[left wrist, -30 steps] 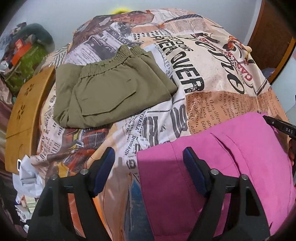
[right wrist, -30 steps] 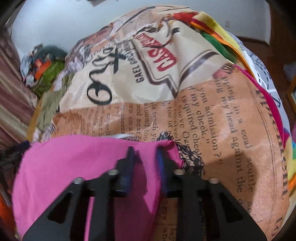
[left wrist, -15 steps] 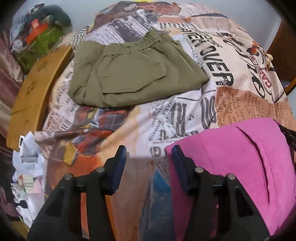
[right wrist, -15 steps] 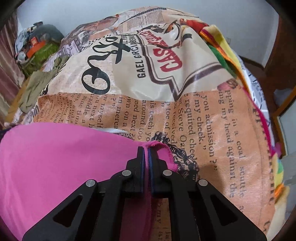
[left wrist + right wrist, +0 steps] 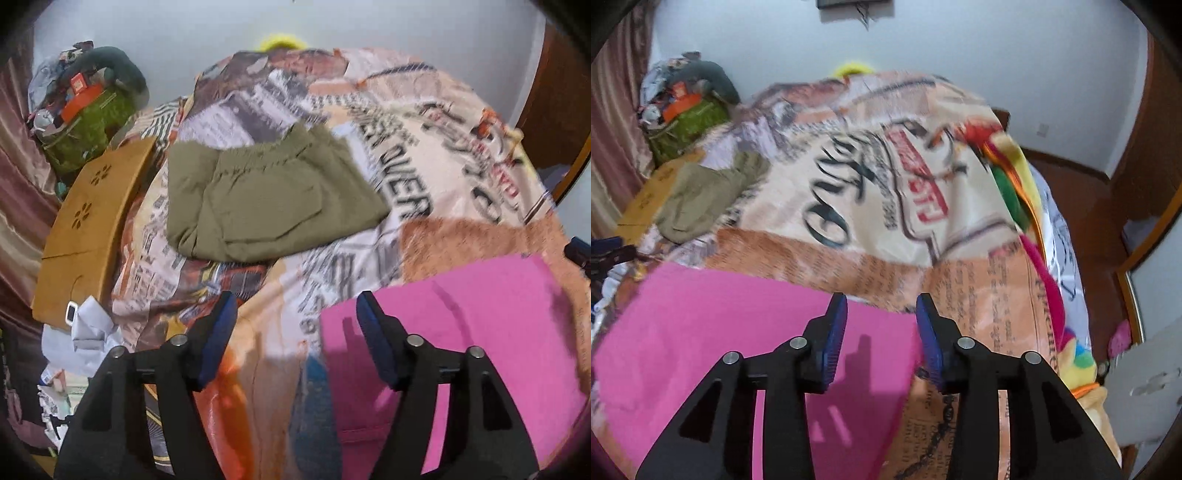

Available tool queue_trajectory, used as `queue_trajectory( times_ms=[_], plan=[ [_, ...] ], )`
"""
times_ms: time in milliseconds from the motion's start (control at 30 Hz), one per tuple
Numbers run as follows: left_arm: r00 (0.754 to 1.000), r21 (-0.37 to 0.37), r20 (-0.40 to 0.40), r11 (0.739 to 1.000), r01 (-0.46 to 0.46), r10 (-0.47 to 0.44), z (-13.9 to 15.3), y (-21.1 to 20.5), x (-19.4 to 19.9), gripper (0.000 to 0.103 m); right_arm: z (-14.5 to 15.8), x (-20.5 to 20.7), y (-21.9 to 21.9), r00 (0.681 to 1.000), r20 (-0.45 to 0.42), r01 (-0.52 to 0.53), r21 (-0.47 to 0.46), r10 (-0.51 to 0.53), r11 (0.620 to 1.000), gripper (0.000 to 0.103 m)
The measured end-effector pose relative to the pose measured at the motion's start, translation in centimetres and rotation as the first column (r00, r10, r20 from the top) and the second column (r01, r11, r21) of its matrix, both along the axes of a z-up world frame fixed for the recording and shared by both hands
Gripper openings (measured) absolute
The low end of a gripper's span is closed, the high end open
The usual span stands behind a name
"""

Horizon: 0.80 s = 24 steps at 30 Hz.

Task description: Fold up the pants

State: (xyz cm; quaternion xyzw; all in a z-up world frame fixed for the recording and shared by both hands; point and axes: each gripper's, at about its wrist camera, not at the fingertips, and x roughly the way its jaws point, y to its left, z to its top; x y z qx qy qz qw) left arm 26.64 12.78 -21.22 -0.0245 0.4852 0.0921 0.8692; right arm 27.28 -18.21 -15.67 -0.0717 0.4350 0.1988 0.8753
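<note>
Folded pink pants [image 5: 480, 332] lie flat on the newspaper-print bedspread [image 5: 369, 122] at the near right; they also fill the lower left of the right wrist view [image 5: 720, 332]. Folded olive-green pants [image 5: 266, 199] lie further back on the bed, seen small at the left of the right wrist view [image 5: 698, 199]. My left gripper [image 5: 295, 325] is open and empty, raised above the bedspread just left of the pink pants' edge. My right gripper [image 5: 881, 325] is open and empty, raised over the pink pants' right edge.
A wooden board [image 5: 85, 229] lies off the bed's left side, with a pile of bags and clothes [image 5: 88, 110] behind it and crumpled paper [image 5: 85, 339] in front. A colourful blanket [image 5: 1034, 206] hangs off the bed's right edge. A white wall stands behind.
My right gripper was shut on the pink pants' corner; it has opened, let go and lifted away. My left gripper has opened wider and risen. The pink pants now lie flat.
</note>
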Motion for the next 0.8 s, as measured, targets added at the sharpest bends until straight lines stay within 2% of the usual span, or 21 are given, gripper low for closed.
queue_trajectory(
  times_ms=[133,233,367,533,667,800],
  plan=[
    [0.998,-0.006,0.058,0.999,0.033,-0.033,2.3,-1.4,0.5,0.079,1.5,-0.5,2.0,0.999,0.019,-0.05,0.041,0.049,0.998,0.053],
    [0.994,0.008,0.089,0.998,0.07,-0.07,3.3,-2.8,0.8,0.083,1.9,-0.7,4.0,0.995,0.014,-0.103,0.068,0.102,0.992,0.054],
    [0.989,0.023,0.097,0.993,0.113,-0.115,3.3,-4.3,1.3,0.086,1.5,-1.0,6.3,0.988,-0.011,-0.152,0.096,0.154,0.984,0.066],
    [0.986,-0.002,0.061,0.988,0.156,-0.155,1.9,-5.8,2.2,0.088,0.5,-1.0,8.4,0.975,-0.067,-0.201,0.12,0.21,0.972,0.066],
    [0.986,-0.028,0.009,0.985,0.168,-0.168,0.2,-6.4,2.9,0.088,-1.3,-0.9,9.9,0.955,-0.144,-0.241,0.125,0.258,0.962,0.066],
    [0.972,-0.085,-0.104,0.976,0.202,-0.21,-2.9,-7.2,3.3,0.088,-3.5,-1.1,10.5,0.923,-0.245,-0.27,0.132,0.295,0.954,0.066]
  ],
)
